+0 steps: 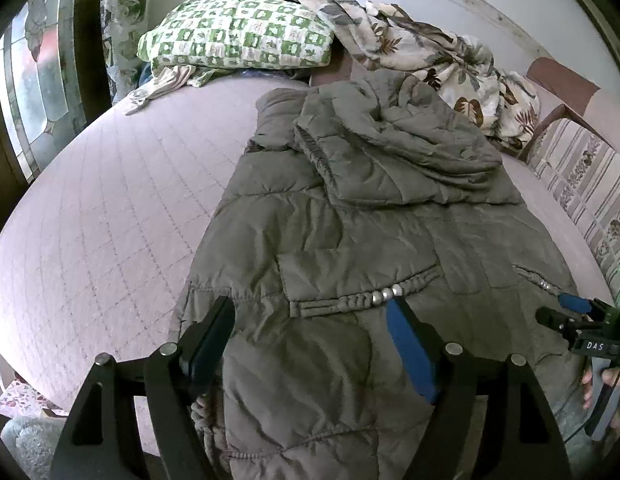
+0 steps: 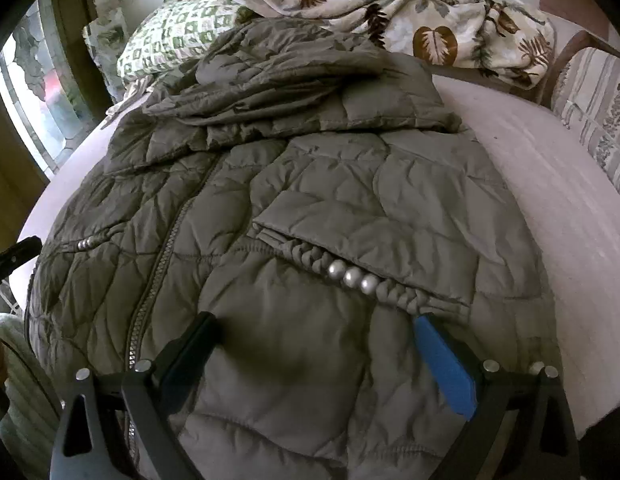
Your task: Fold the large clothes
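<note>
Where jacket lies, pink quilted bed w/ pillow, window nearby.

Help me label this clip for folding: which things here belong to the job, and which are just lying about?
Belongs to the job:
grey quilted jacket
left gripper, open
right gripper, open

Just lying about:
green checked pillow
leaf-print blanket
striped chair

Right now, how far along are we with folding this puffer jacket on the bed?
Early on. Done: the grey quilted puffer jacket lies front-up on the bed, zipped, with the sleeves folded across the chest. In hand: the left gripper and right gripper hover open over the hem, gripping nothing. Left: folding the body up lengthwise.
</note>
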Demonstrator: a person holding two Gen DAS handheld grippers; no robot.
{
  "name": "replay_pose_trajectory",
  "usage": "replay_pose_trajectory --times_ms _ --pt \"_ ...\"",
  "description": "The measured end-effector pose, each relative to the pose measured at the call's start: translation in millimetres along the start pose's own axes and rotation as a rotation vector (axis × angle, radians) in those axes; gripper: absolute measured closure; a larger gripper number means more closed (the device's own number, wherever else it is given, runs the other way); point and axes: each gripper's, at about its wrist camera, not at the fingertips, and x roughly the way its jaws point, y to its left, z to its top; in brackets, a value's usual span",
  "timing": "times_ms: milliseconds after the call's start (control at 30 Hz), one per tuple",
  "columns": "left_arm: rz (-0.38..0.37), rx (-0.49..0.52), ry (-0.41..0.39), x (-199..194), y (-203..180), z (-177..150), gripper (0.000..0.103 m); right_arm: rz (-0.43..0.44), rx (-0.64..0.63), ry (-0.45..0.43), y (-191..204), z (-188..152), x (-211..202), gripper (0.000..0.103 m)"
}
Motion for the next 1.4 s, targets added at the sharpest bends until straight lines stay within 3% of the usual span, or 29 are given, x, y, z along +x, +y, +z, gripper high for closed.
replay_pose_trajectory --times_ms 233,367,667,867,1033,1200,1333,1400 --pt "-0.004 -0.006 0.029 -0.1 9.2 -5.3 0.024 -0.018 -0.024 0.025 -8.5 -4.0 -7.6 0.003" --pt "0.017 -0.006 0.038 -6.1 21.5 -15.1 0.024 -0.07 -0.065 0.041 -25.1 -4.8 -19.6 0.003" --pt "0.015 -0.082 0.078 -4.7 50.6 -24.5 0.023 -0.124 0.048 0.112 -90.1 2.1 -28.4 0.003" --pt "0.011 -0.049 0.123 17.1 46.5 -27.1 0.021 -0.142 0.083 0.21 -122.2 -2.8 -31.6 0.003" --pt "0.006 -0.029 0.118 21.8 44.0 -31.4 0.016 -0.017 0.122 0.288 -137.5 -31.0 -23.1 0.003" --pt "0.004 0.018 0.155 24.6 41.1 -33.3 0.016 0.084 0.181 0.308 -142.9 -39.8 -4.2 0.002" --pt "-0.056 -0.046 0.169 25.7 51.1 -32.7 0.016 0.09 0.154 0.282 -134.6 -32.1 0.2 0.003" --pt "-0.088 -0.053 0.19 26.2 54.2 -30.7 0.016 0.092 0.112 0.28 -122.0 -25.8 -1.7 0.01"
